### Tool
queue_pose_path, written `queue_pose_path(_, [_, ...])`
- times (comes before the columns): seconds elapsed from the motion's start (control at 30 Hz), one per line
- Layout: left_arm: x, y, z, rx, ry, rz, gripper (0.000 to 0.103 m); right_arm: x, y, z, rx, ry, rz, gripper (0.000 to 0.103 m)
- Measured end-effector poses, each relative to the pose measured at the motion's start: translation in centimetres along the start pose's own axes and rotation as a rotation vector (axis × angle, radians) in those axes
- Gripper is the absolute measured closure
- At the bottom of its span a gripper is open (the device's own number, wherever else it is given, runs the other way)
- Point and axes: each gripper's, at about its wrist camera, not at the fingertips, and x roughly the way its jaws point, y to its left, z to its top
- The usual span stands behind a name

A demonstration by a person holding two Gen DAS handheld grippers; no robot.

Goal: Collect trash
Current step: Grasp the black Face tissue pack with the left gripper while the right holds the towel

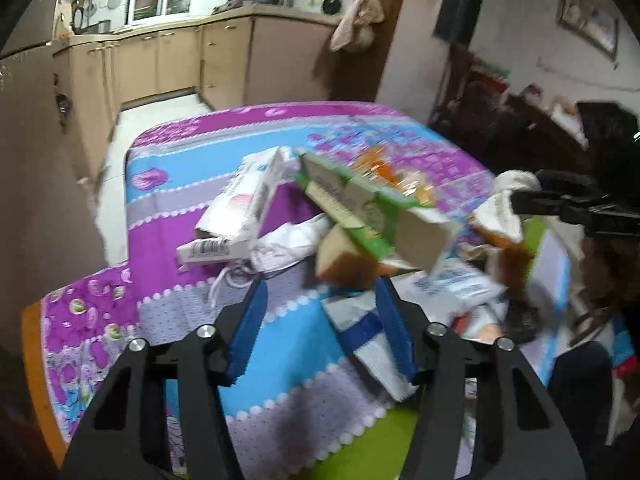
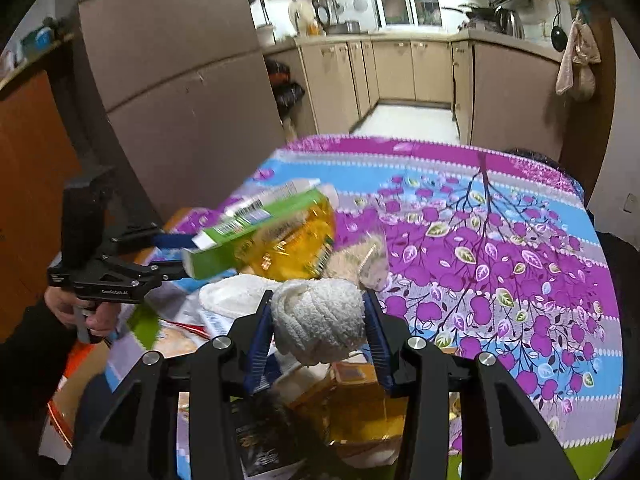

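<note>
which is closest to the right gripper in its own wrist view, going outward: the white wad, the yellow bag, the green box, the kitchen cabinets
1. white wad: clamped in the right gripper.
2. yellow bag: just beyond the wad, slightly left.
3. green box: left of the bag and overlapping it; too close to call against the bag.
4. kitchen cabinets: far back, past the table.

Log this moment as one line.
left gripper: open, empty | right gripper: shut on wad | green box: on pile
</note>
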Motion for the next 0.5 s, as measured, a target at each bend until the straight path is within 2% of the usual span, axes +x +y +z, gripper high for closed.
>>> queue_pose_path(0.1, [-0.7, 0.0, -0.2, -0.037, -0.019, -0.093, 0.05, -0.6, -0.1, 0.0, 0.012, -0.019, 0.008, 0.058])
queue_pose_path(0.2, [-1.2, -1.8, 0.5, -0.028, -0.034, -0.117, 0.05, -2.1, -0.9, -0.2, 0.046, -0.075, -0.015, 0.058])
queue_pose_path(0.27, [-2.1, -4.0, 2.3, 0.016, -0.073, -0.132, 0.05, -3.8, -2.1, -0.2, 0.1, -0.133, -0.045, 0.058])
queue_pose_path(0.33, [-2.4, -6.6, 4.7, 0.063, -0.098, -0.131, 0.044, -5.1, -3.3, -0.1, 0.148, -0.183, -0.076, 0.058])
queue_pose_path(0.4, [-1.8, -9.4, 6.8, 0.113, -0.114, -0.111, 0.026, -6.0, -4.4, -0.1, 0.188, -0.22, -0.097, 0.058])
queue_pose_path(0.43, [-0.3, -11.7, 8.0, 0.173, -0.099, -0.054, 0.024, -6.5, -4.9, -0.3, 0.206, -0.233, -0.107, 0.058])
queue_pose_path(0.5, [2.4, -13.7, 8.9, 0.245, -0.053, 0.006, 0.021, -7.0, -5.9, -0.7, 0.23, -0.24, -0.113, 0.058])
